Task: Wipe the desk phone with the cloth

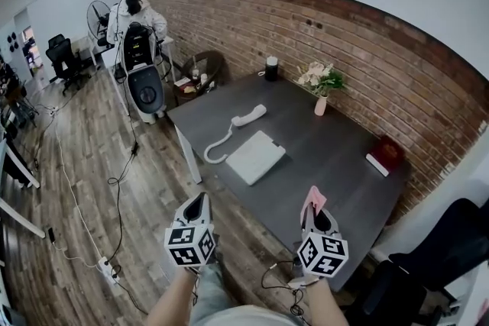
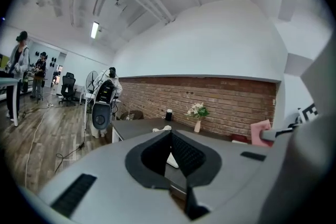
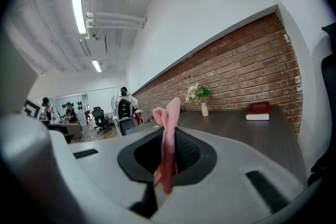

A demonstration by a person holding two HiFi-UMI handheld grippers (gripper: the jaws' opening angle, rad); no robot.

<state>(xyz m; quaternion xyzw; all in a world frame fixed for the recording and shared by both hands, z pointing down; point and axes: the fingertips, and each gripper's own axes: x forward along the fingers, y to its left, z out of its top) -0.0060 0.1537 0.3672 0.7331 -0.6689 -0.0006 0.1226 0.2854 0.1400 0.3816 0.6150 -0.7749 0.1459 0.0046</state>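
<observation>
The white desk phone (image 1: 256,156) lies in the middle of the dark table (image 1: 336,156). Its handset (image 1: 249,115) is off the base and rests on the table behind it, joined by a coiled cord (image 1: 214,149). Both grippers hover near the table's front edge, short of the phone. My right gripper (image 1: 315,211) is shut on a pink cloth (image 1: 313,199), which sticks up from between the jaws (image 3: 167,134). My left gripper (image 1: 197,201) is off the table's front left side, jaws together with nothing in them (image 2: 169,136).
A vase of flowers (image 1: 322,88) and a black cup (image 1: 271,67) stand at the back of the table. A red book (image 1: 385,153) lies at its right end. A black chair (image 1: 443,256) is at the right. A person (image 1: 136,8) stands by a machine at the far left; cables run across the floor.
</observation>
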